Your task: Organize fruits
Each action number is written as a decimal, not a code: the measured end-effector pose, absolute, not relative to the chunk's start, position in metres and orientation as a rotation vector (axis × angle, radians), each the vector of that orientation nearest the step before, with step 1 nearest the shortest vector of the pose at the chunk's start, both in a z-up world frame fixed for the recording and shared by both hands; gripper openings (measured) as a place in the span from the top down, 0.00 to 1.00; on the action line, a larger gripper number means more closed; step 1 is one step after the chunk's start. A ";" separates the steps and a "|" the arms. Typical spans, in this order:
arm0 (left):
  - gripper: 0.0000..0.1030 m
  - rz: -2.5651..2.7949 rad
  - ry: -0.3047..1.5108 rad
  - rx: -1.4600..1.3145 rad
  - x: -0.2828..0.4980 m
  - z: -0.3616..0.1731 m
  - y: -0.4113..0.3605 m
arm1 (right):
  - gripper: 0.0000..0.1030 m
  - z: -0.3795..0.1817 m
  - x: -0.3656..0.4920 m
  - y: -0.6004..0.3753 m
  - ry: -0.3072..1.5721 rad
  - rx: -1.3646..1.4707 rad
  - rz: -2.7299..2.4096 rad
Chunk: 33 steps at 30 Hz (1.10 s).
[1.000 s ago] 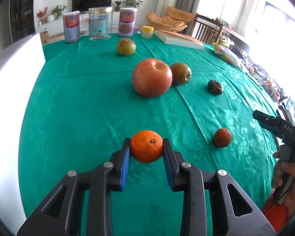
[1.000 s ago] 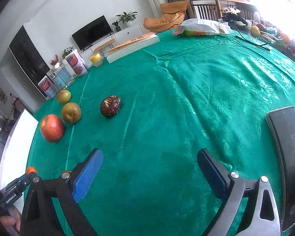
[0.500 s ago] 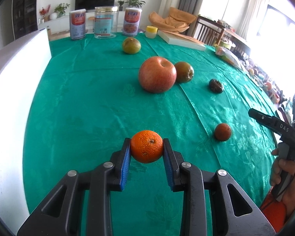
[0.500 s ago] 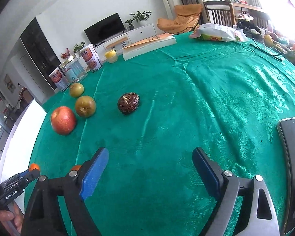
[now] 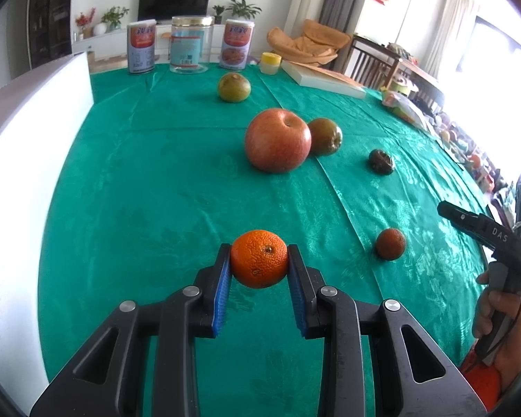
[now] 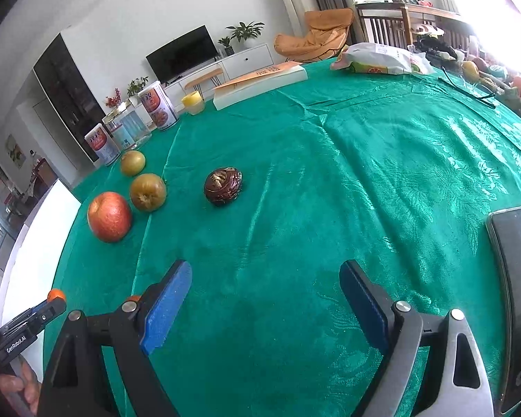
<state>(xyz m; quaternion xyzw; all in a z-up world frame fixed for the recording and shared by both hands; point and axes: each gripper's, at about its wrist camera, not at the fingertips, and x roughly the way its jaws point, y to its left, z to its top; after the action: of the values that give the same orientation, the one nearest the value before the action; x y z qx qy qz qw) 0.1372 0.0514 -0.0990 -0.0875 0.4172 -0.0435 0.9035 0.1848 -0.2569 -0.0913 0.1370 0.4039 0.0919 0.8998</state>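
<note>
1. Oranges, two. One bright orange is clamped between the blue pads of my left claw, above the green tablecloth near its near edge. A second, darker orange lies on the cloth to the right of it, towards the right edge.
2. Red apple, one, mid-table.
3. Greenish-brown round fruits, two. One is just beside the apple, on its right; whether they touch I cannot tell. The other lies further back, nearer the far edge.
4. Dark wrinkled fruit, one, alone on the cloth to the right of the apple group. Its kind I cannot make out.
5. My right claw: jaws wide apart, nothing between the pads, only bare cloth beneath. In the left view only its black body and my hand on the handle show.
6. Containers along the far edge: two printed tins, closed, contents unseen; one clear jar with a gold lid between them, contents hard to judge; one small yellow-lidded tub.
7. Flat white box, one, near the far right edge.
8. Dark phone, one, by the right edge, partly cut off by the frame.
9. Plastic bag, one, at the far right; contents hidden. The clutter beyond it is washed out by glare.
10. White board along the left edge, partly cut off.
</note>
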 end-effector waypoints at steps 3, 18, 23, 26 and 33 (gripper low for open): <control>0.70 -0.081 0.867 -0.170 0.138 -0.100 0.051 | 0.15 -0.090 0.183 -0.255 0.825 0.290 0.220; 0.70 -0.074 0.828 -0.211 0.129 -0.076 0.063 | 0.35 -0.103 0.311 -0.183 1.017 -0.040 0.331; 0.70 -0.055 0.782 -0.179 0.117 -0.061 0.067 | 0.36 -0.091 0.295 -0.182 0.980 -0.032 0.290; 0.70 -0.052 0.769 -0.176 0.114 -0.057 0.069 | 0.36 -0.073 0.279 -0.178 0.972 -0.002 0.368; 0.70 -0.075 0.756 -0.198 0.110 -0.047 0.068 | 0.36 -0.085 0.304 -0.186 1.023 -0.061 0.310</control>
<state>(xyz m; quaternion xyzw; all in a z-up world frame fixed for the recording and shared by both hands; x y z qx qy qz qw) 0.1099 0.0677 -0.0471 -0.0963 0.3682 -0.0363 0.9240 0.3037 -0.1861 -0.0849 -0.0288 0.4873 0.1479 0.8601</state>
